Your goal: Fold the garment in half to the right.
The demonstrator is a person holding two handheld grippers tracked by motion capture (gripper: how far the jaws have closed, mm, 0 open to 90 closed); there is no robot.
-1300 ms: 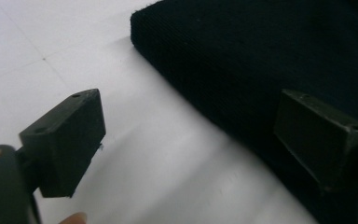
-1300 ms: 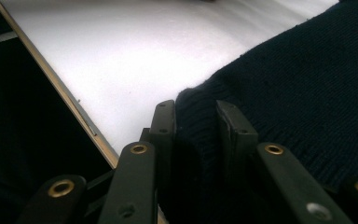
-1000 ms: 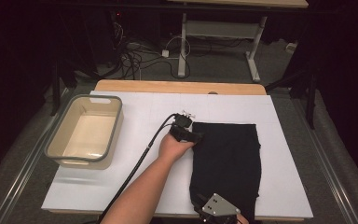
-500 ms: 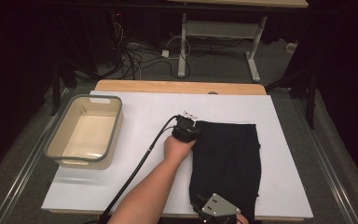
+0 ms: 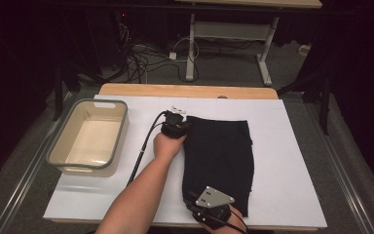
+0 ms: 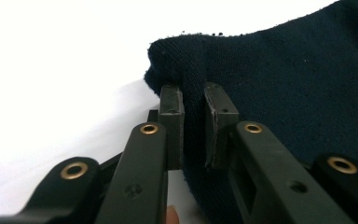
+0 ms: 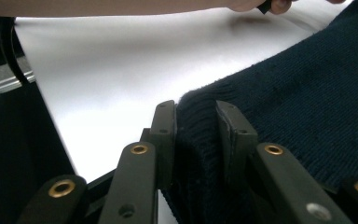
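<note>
You have a fold in hand, so keep both pinches firm and move the two corners together. Your left hand-held gripper has just been closing, and it now pinches the far left corner of the dark cloth between its pads; a ridge of fabric stands up in the narrow gap there. Your right hand-held gripper is pressed onto the near left corner of the same cloth, with a thick bunch of ribbed hem caught between its jaws.

Judging from this, the next move is to carry that left edge over toward the right. Lift just enough for the edge to clear the layer under it, keep the two grippers level with each other so the edge stays straight, and don't pull them apart, or the knit will stretch and slip out of the shallower left pinch. Lay the edge down before you let go.

The cloth is a dark navy knit, close-ribbed, with a thicker ribbed band at the end by your right gripper. It lies flat on the white bench as a long shape, stretching from your right gripper away to your left one, and to the right of both. The grey tub sits well off to the left of your left gripper, out of the way.
</note>
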